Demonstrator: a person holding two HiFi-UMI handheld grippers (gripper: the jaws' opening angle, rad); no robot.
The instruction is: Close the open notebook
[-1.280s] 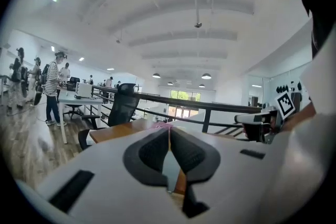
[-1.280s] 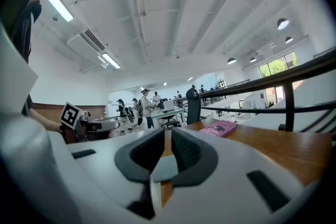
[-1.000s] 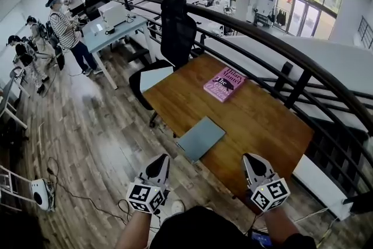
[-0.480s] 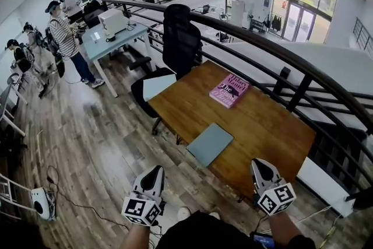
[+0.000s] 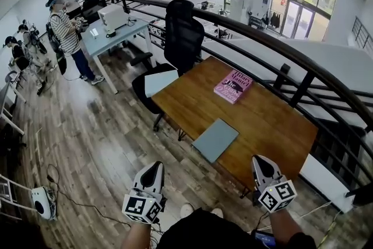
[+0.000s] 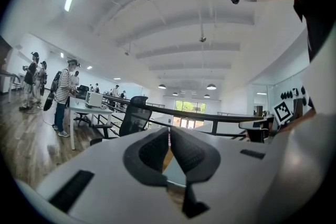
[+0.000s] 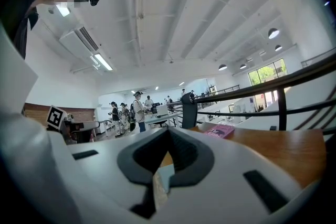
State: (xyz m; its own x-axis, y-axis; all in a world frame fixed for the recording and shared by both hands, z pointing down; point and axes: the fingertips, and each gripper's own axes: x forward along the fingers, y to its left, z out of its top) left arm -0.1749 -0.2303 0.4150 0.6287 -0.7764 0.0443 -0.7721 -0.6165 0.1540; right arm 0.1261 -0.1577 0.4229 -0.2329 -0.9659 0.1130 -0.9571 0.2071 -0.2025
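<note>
A grey-blue notebook (image 5: 215, 139) lies closed and flat near the front edge of the wooden table (image 5: 274, 119). Both grippers hang short of the table, nearer to me than the notebook. My left gripper (image 5: 154, 168) is over the floor to the notebook's lower left, shut and empty. At the table's front corner my right gripper (image 5: 260, 162) is also shut with nothing in it. In the left gripper view the pads (image 6: 157, 152) meet, and a strip of the notebook (image 6: 175, 171) shows below them. In the right gripper view the shut jaws point along the table toward the notebook (image 7: 166, 172).
A pink book (image 5: 232, 86) lies at the table's far side. A black office chair (image 5: 180, 32) stands at the far left corner. A dark railing (image 5: 280, 55) curves behind the table. People stand round a white desk (image 5: 111, 32) at left. A white device (image 5: 41, 201) and cables lie on the floor.
Both grippers have drawn back from the table edge toward me, the left one farther. The notebook and pink book lie as before.
</note>
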